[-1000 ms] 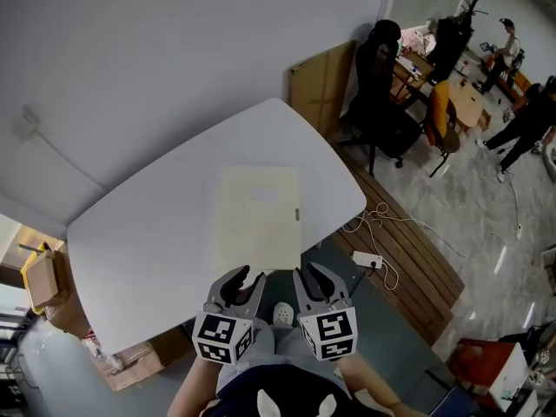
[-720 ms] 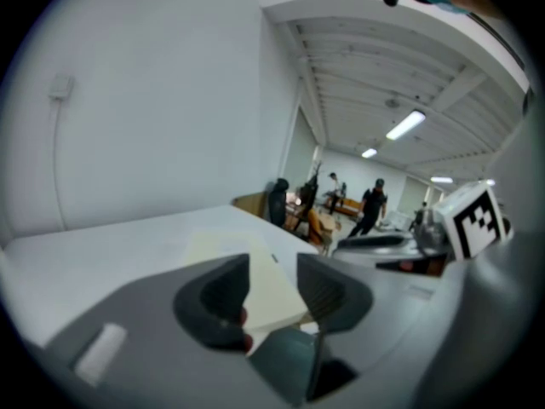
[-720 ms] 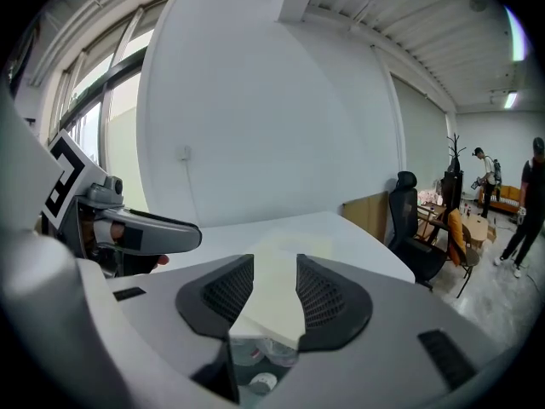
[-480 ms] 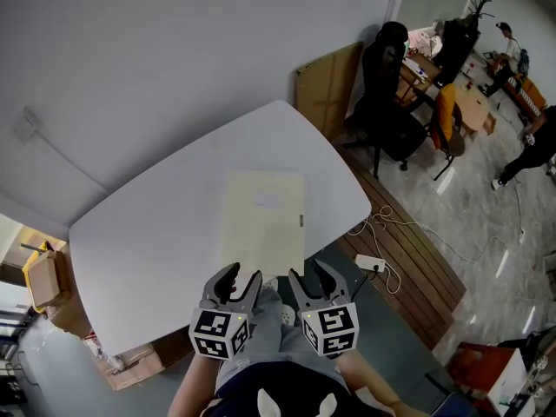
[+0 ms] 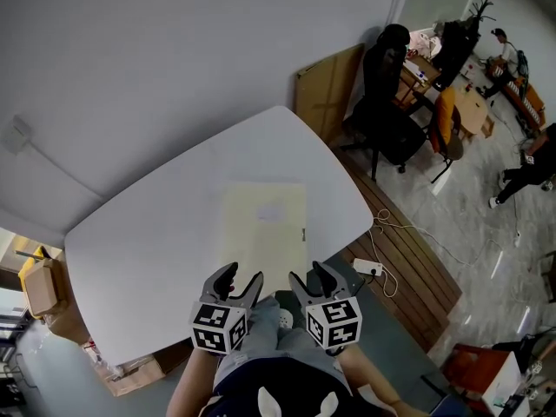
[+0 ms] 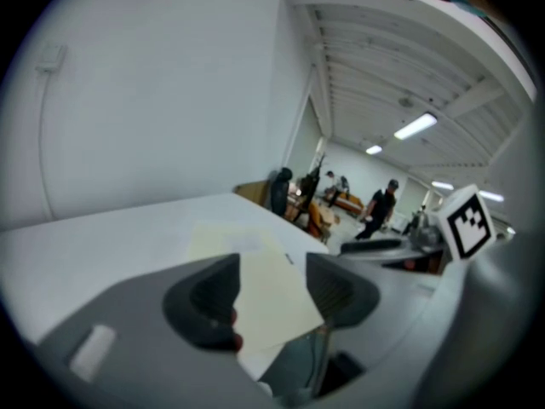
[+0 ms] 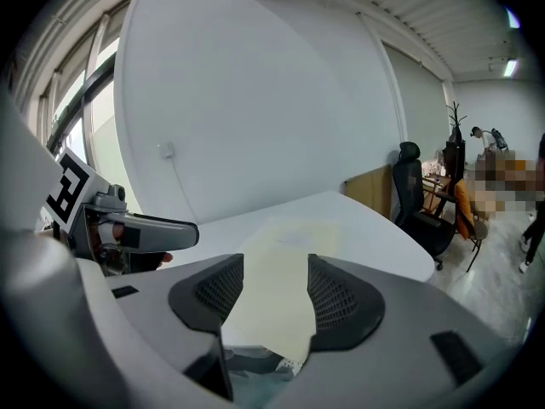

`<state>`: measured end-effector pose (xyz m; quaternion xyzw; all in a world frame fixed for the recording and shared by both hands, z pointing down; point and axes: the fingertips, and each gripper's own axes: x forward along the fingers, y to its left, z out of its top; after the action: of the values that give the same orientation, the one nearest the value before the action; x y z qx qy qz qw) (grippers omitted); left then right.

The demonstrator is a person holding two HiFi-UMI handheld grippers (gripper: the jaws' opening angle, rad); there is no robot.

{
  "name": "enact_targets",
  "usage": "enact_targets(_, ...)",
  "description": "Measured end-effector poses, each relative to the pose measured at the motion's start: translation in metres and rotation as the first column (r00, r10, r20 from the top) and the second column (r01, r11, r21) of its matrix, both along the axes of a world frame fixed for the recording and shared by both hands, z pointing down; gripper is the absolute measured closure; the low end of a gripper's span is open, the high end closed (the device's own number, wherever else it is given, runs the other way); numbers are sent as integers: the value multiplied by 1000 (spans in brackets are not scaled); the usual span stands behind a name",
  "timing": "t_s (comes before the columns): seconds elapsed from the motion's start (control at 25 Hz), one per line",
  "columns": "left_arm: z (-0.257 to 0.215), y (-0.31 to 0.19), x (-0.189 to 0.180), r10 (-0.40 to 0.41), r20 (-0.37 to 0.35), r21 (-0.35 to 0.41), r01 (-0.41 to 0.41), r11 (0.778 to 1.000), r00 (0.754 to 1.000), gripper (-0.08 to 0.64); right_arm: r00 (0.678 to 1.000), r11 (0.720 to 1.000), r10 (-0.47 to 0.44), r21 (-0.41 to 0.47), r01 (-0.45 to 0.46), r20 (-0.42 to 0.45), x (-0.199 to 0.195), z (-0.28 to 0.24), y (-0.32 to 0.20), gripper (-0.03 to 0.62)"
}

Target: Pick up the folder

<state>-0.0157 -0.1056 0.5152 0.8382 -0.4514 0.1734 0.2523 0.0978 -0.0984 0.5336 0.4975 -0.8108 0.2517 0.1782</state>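
Because the folder (image 5: 265,226) lies flat on the white table (image 5: 156,224) with its near short edge reaching the table's rim, and one corner seeming to poke just past it in both gripper views, that edge is probably the only part a jaw can get under. This would explain why both tools come in low from the person's side. The left gripper (image 5: 237,283) sits at about seven o'clock of the folder and the right gripper (image 5: 311,280) at about five o'clock, side by side and both tilted downward toward twelve o'clock. Each pair of jaws is opening. The pale sheet shows through each gap but the pads press on nothing, so neither tool holds anything yet. Spreading both together looks like preparation for a two-point pinch on the near edge (a thin, floppy cover would likely sag from one corner alone). An office chair (image 5: 382,102) stands well apart at two o'clock, clear of the work.
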Motion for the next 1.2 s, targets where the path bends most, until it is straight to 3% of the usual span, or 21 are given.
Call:
enact_targets(0.6, 43, -34, -15, 95, 52, -126, -87, 988, 994, 295, 999, 980, 4, -197, 5, 47, -1, 39, -25, 368)
enact_targets(1.2, 88, -55, -43, 93, 68, -246, -74, 966, 993, 278, 998, 944, 27, -330, -5, 62, 4, 78, -43, 347)
